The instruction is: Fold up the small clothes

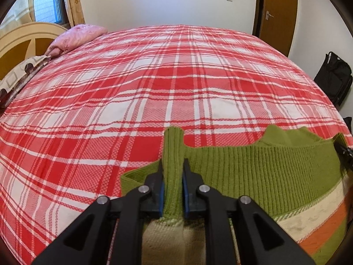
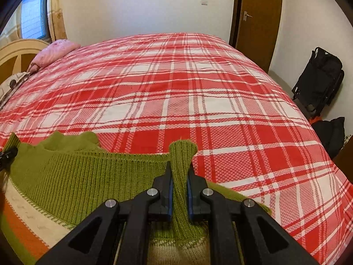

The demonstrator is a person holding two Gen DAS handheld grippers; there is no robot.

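A small green ribbed sweater (image 1: 264, 167) with cream and orange stripes is held up over the red plaid bed (image 1: 154, 88). My left gripper (image 1: 173, 165) is shut on the sweater's left shoulder, a fold of green knit standing up between its fingers. My right gripper (image 2: 179, 172) is shut on the sweater's right shoulder (image 2: 182, 154) the same way. The sweater (image 2: 77, 172) stretches between the two grippers, collar at the top edge. The other gripper shows at each view's edge as a black tip (image 1: 344, 150), (image 2: 7, 153).
A pink pillow (image 1: 77, 36) and a patterned pillow (image 1: 19, 75) lie at the headboard on the left. A brown door (image 2: 258, 17) and black bags (image 2: 317, 81) stand to the right of the bed.
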